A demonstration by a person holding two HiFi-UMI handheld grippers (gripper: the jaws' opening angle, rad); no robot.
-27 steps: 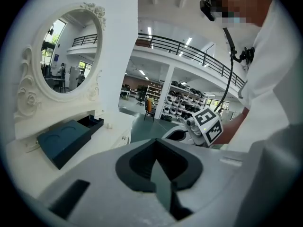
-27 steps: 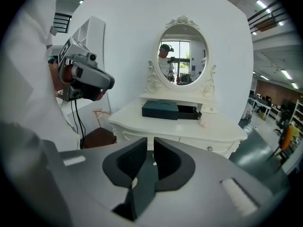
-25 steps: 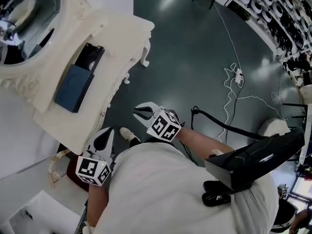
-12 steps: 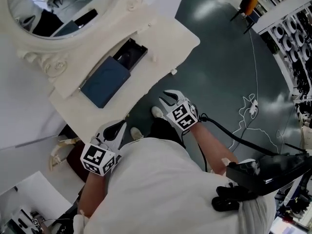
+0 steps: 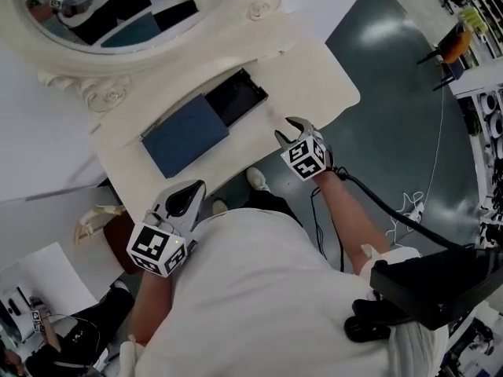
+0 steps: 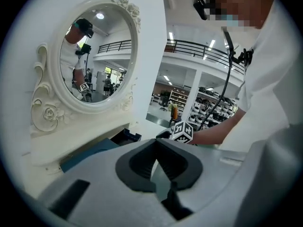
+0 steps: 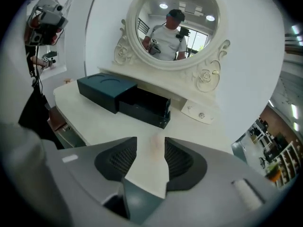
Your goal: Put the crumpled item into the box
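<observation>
A box lies on the cream dressing table [image 5: 314,61]: a dark blue sleeve [image 5: 186,136] with a black drawer [image 5: 234,98] slid open to its right. My right gripper [image 5: 287,129] hovers over the table's front edge, just right of the drawer. Its jaws are opening and nothing is pressed between them. In the right gripper view the drawer [image 7: 144,107] stands ahead of that gripper [image 7: 150,143], and a faint pinkish patch [image 7: 154,144] shows on the tabletop between the jaws; I cannot tell what it is. My left gripper [image 5: 195,188] hangs shut below the table's near edge.
An oval mirror [image 5: 118,6] in an ornate frame backs the table. A small white plate [image 7: 199,113] lies right of the box. A brown seat [image 5: 110,246] sits under the table's left end. Cables [image 5: 409,210] trail over the dark floor at right.
My right gripper has risen from over the floor to the table's front edge and its jaws have spread. The head view has swung toward the table. The left gripper has barely moved.
</observation>
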